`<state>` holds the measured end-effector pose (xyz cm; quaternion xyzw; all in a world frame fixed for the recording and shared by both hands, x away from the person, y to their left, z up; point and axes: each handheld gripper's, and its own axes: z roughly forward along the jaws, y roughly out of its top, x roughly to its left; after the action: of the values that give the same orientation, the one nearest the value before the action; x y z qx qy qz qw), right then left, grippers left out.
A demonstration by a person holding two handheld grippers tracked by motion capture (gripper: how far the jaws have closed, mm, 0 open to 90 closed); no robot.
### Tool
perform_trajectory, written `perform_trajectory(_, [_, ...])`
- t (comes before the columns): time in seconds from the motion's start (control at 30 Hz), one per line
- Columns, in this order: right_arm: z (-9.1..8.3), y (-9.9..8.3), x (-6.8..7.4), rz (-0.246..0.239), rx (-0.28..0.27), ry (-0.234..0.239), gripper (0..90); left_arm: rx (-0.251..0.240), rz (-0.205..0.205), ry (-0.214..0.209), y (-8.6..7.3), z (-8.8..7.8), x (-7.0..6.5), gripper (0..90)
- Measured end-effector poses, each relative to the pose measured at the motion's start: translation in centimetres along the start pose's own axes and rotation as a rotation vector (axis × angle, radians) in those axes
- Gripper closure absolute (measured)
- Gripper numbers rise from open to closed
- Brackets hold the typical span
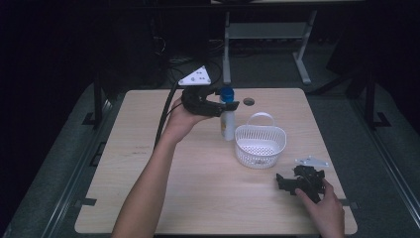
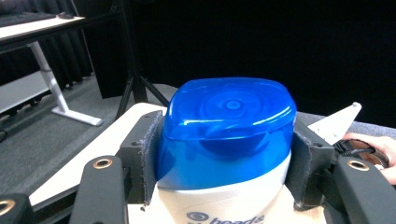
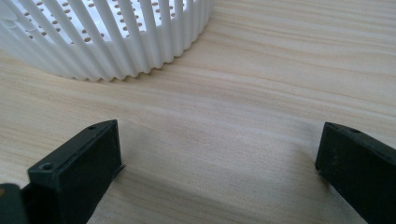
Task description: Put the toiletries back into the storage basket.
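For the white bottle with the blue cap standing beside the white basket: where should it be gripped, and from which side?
Grip the white plastic bottle with the blue cap at the cap and shoulder, coming in level from the side away from the white slatted plastic basket. It stands upright, and the cap's flat sides fit between the left gripper fingers, which already press there.

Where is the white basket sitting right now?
In the high view the white basket stands on the table, right of centre, just right of the blue-capped bottle and ahead of the right gripper.
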<state>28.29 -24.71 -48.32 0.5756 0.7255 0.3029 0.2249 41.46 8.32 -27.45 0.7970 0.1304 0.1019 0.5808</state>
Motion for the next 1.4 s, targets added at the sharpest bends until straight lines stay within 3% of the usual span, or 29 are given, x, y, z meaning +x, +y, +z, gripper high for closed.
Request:
perform_trajectory(0.4, [0.0,0.0,0.0,0.002,0.0,0.001,0.0,-0.017,0.028,-0.042,0.3,3.3,-0.7,38.0])
perform_trajectory(0.7, [0.0,0.0,0.0,0.002,0.0,0.001,0.0,0.003,0.042,-0.05,-0.4,4.9,-1.0,37.9])
perform_trajectory(1.4, [0.0,0.0,0.0,0.002,0.001,0.0,0.0,0.036,0.053,-0.062,-4.4,6.9,-1.0,38.0])
